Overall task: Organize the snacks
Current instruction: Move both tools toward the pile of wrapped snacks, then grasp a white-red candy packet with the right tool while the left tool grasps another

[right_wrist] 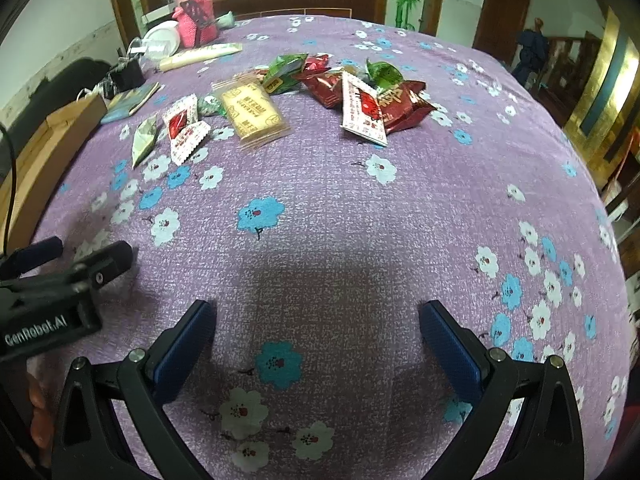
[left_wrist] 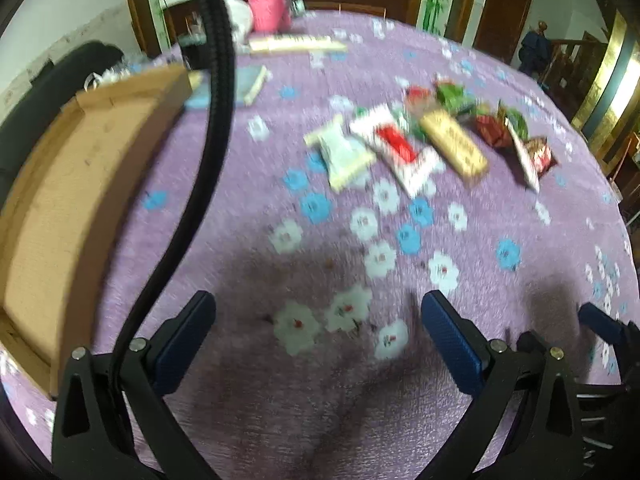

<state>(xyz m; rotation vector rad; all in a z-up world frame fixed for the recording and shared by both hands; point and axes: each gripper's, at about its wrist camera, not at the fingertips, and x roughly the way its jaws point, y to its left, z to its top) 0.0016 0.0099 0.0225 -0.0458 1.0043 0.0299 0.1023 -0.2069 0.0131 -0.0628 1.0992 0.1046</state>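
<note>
Several snack packets lie on the purple flowered cloth: a yellow biscuit pack (right_wrist: 254, 110) (left_wrist: 454, 142), a red-and-white packet (right_wrist: 362, 110) (left_wrist: 400, 146), a small red-and-white packet (right_wrist: 184, 128), a pale packet (left_wrist: 340, 152) (right_wrist: 144, 140), dark red bags (right_wrist: 400, 106) and green bags (right_wrist: 286, 70). A cardboard box (left_wrist: 76, 200) (right_wrist: 52, 136) stands at the left. My left gripper (left_wrist: 316, 332) is open and empty, low over the cloth, short of the snacks. My right gripper (right_wrist: 318, 336) is open and empty, also near the table's front. The left gripper shows at the right wrist view's left edge (right_wrist: 86, 254).
A black cable (left_wrist: 208, 120) hangs in front of the box. A pink bag (right_wrist: 196, 20), a white plate (right_wrist: 162, 36), a long cream package (right_wrist: 202, 56), a book (right_wrist: 132, 100) and a black object (right_wrist: 128, 74) sit at the far left of the table.
</note>
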